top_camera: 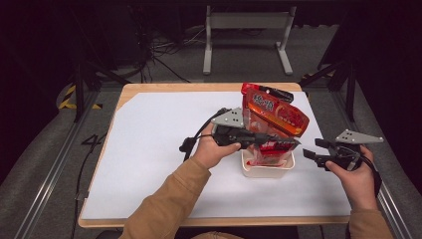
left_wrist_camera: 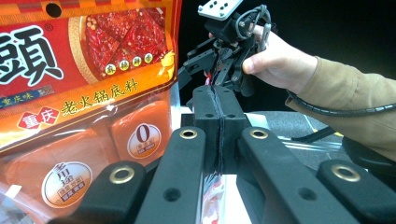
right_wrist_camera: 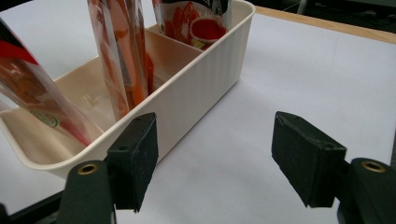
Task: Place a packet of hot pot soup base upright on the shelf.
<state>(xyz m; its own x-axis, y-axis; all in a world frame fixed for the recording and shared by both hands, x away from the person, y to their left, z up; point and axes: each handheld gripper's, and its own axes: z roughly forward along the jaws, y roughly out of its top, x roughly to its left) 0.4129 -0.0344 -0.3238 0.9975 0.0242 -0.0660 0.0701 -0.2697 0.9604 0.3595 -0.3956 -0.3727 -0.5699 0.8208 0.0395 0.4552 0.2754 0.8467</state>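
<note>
The left gripper (top_camera: pixel 278 141) holds a red and orange hot-pot seasoning packet (top_camera: pixel 272 115) by its clear side edge. In the left gripper view the two pads are pressed flat together on that edge, so the jaws are clamped on the packet (left_wrist_camera: pixel 88 84). The packet stands upright with its lower end inside the cream divided bin (top_camera: pixel 267 171), which sits on the near right part of the table. Held at the edge rather than the face, the packet hangs vertically, an attitude that suits lowering it between the bin walls.

The right gripper (top_camera: pixel 312 153) hovers just right of the bin, apart from it. In the right gripper view its jaws stand wide apart with nothing between them, and the ribbed wall of the bin (right_wrist_camera: pixel 196 84) lies ahead and to the left. This position would let it steady the bin or the packet, though it touches neither.

The right gripper view shows the bin split by a partition. The nearer compartment holds upright clear-edged packets (right_wrist_camera: pixel 119 56); the farther one holds another red pouch (right_wrist_camera: pixel 196 23). Whether the held packet is among these cannot be told.

The surface is a white sheet (top_camera: pixel 159 149) over a wooden tabletop (top_camera: pixel 199 87), bare elsewhere. Beyond the far edge, the dark room contains a grey metal stand (top_camera: pixel 246 35), loose cables (top_camera: pixel 164 50) on the floor, and black frame legs (top_camera: pixel 82 84) at both sides.
</note>
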